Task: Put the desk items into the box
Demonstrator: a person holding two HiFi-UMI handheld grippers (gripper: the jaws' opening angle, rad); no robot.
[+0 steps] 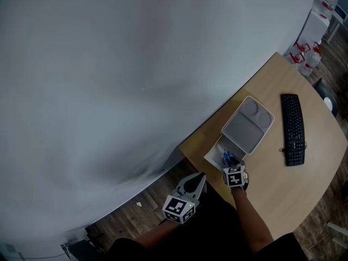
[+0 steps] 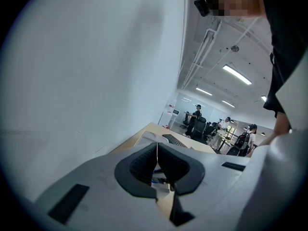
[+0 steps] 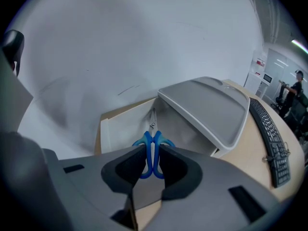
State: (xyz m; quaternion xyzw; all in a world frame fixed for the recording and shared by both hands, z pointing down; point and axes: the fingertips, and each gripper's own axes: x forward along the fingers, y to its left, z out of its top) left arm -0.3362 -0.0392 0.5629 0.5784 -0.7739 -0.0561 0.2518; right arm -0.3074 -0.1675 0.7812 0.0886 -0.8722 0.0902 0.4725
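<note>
- White wall (image 1: 136, 64) fills most of the head view. A wooden desk (image 1: 321, 162) shows only at the lower right, its near end cut off by the person's dark sleeves.
- Blue-handled scissors (image 3: 153, 150) are at the desk's near-left corner, gripped by the right gripper (image 3: 153, 166). Its jaws are pressed together on the two handle loops.
- The lower part of the loops is hidden between the pads, and the thin blades point forward, away from the jaws.
- In the head view the scissors (image 1: 227, 157) are only a small blue speck just ahead of the marker cube.
- The blade tips reach toward the gap beside a grey box (image 3: 185, 131). A grey lid (image 3: 207, 109) with two round recesses lies tilted over the box and hides its inside.
- A white panel (image 3: 120, 126) lies just left of the blades. Whether it is a flap or a loose sheet cannot be told.
- A black keyboard (image 3: 272, 134) lies to the right of the box, apart from it, with its far end cut off at the edge.
- The left gripper (image 2: 157, 160) hangs off the desk's edge, above dark plank floor (image 1: 130, 216). Its pads meet at the tips with nothing between them.
- Bits of blue and white show through the hollow behind the left pads, too small to make out.
- Red-and-white things (image 1: 304, 56) beyond the desk's far end are blurred.
- Several people (image 2: 196, 117) stand far off in the left gripper view.
</note>
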